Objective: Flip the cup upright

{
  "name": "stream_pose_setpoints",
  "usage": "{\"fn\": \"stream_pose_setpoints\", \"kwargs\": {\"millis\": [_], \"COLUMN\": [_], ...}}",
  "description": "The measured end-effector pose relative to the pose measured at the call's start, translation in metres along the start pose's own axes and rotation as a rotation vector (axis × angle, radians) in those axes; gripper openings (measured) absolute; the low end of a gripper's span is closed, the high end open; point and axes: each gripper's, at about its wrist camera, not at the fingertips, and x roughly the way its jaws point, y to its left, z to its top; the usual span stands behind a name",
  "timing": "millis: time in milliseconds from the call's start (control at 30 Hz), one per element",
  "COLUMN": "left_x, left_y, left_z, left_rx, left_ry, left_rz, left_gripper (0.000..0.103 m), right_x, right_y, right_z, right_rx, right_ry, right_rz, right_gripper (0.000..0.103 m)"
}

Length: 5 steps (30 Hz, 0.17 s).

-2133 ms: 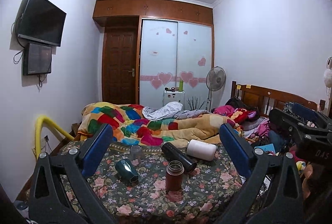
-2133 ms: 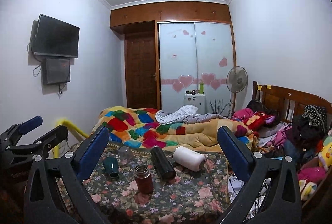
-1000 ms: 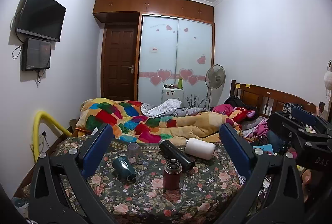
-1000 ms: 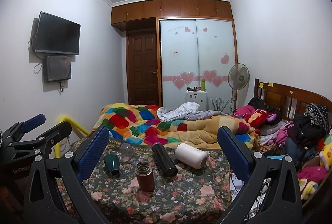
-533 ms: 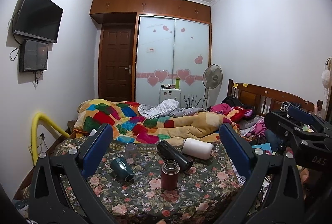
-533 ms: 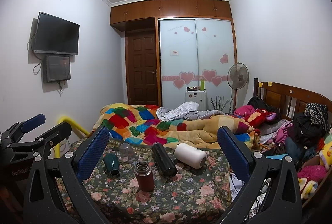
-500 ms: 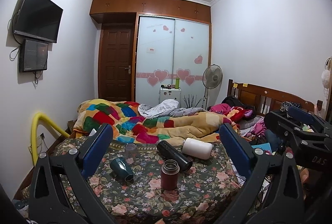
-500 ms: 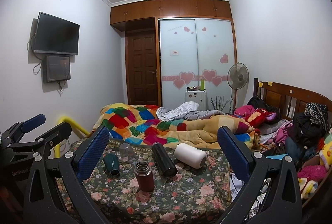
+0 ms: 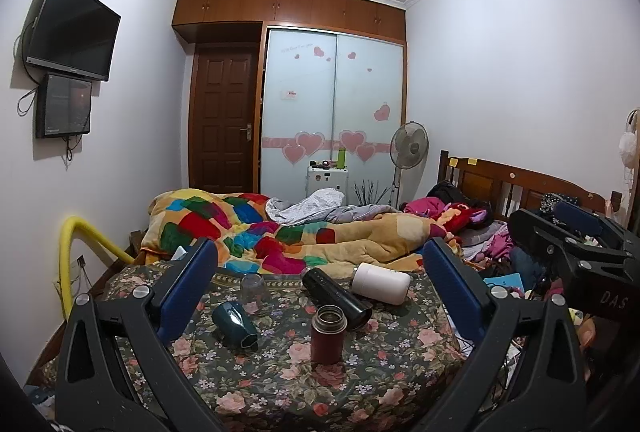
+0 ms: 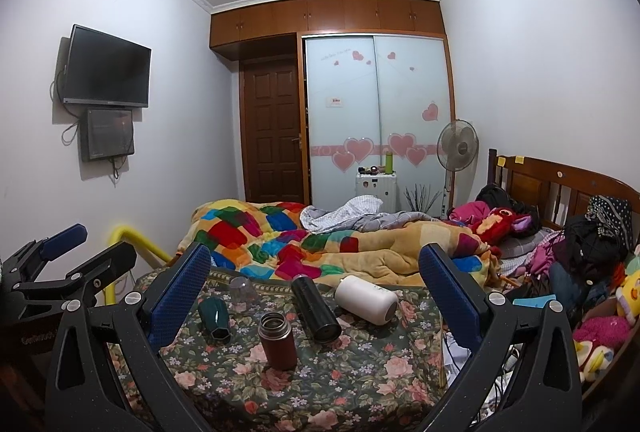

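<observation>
Almost nothing changes in the last two seconds. Both views only drift a little: compared with the earlier frames the table [image 9: 420,348] sits slightly lower in the picture, so the grippers are tilted up or pulled back a bit, not moved closer. No cup has moved.

The left gripper [image 9: 320,284] is wide open and holds nothing; the same for the right gripper [image 10: 316,284], with its blue pads far apart and empty. Both hang in the air in front of the table, well apart from every cup.

On the flowered cloth there are five vessels. The brown flask [image 9: 328,334] stands upright already, near the front. The teal cup [image 9: 235,324] lies on its side to the left, mouth toward the camera. The black flask [image 9: 336,294] lies on its side just behind the brown one, and the white cup [image 9: 382,282] lies on its side to the right of it, near the blanket [image 9: 320,236]. A clear glass [image 9: 253,288] stands at the back left; it looks mouth down, but I cannot be sure.

So the task is, in my judgement, not started yet: the pause looks like choosing a target. Which lying cup is meant I cannot tell; the teal cup is closest to the left gripper.
</observation>
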Motion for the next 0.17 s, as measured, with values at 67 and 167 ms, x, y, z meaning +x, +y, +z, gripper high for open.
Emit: {"fn": "stream_pose_setpoints", "kwargs": {"millis": [67, 167], "left_x": [0.001, 0.001], "left_y": [0.004, 0.013], "left_z": [-0.001, -0.004], "left_rx": [-0.009, -0.025], "left_ry": [0.001, 0.006], "left_rz": [0.004, 0.016], "left_gripper": [0.103, 0.103], "right_x": [0.001, 0.005], "right_y": [0.001, 0.005], "right_z": [-0.001, -0.001], "right_rx": [0.001, -0.005], "right_ry": [0.005, 0.016], "right_rz": [0.0, 0.002], "right_gripper": [0.103, 0.103]}}
